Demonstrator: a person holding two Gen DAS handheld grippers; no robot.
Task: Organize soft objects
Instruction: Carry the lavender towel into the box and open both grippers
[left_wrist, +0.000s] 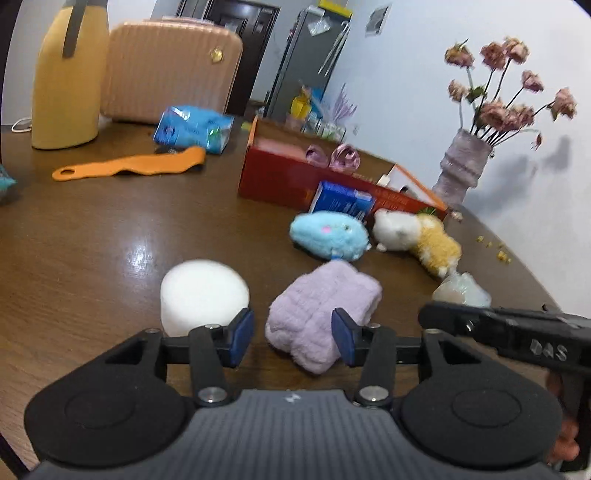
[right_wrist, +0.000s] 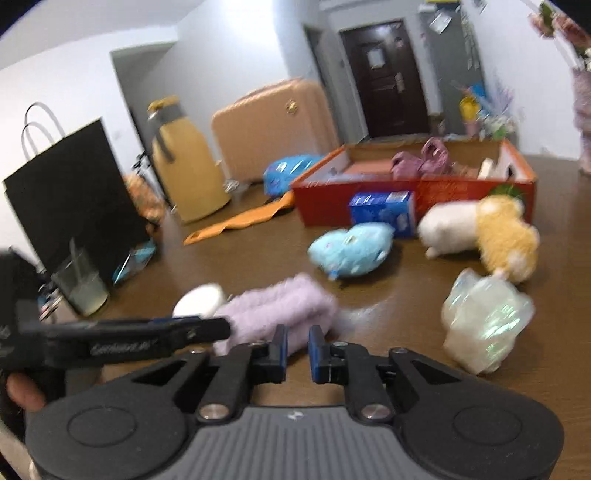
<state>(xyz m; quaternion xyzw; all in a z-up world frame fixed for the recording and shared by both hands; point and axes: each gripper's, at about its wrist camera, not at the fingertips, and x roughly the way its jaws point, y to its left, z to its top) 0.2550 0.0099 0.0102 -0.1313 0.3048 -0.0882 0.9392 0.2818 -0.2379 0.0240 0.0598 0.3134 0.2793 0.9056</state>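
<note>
A fluffy lilac cloth (left_wrist: 325, 314) (right_wrist: 273, 310) lies on the brown table (left_wrist: 110, 240). My left gripper (left_wrist: 291, 338) is open around its near end: the right pad overlaps the cloth, the left pad stands clear of it. A white foam puck (left_wrist: 203, 291) sits just left of the cloth. My right gripper (right_wrist: 298, 350) hovers beside the cloth with a narrow gap between its pads and nothing in it. Beyond lie a blue plush (left_wrist: 328, 236) (right_wrist: 351, 251), a white-and-yellow plush (left_wrist: 413, 236) (right_wrist: 480, 232) and a shiny translucent bundle (right_wrist: 484, 317). An open red box (right_wrist: 461, 192) holds purple items (right_wrist: 421, 158).
A blue carton (right_wrist: 384, 210) leans on the box front. At the back stand a yellow jug (left_wrist: 66, 81), a peach suitcase (left_wrist: 170, 70), a blue pack (left_wrist: 192, 127) and an orange strip (left_wrist: 129, 166). A vase of flowers (left_wrist: 461, 170) is right; a black paper bag (right_wrist: 66, 195) and a glass (right_wrist: 81, 291) left.
</note>
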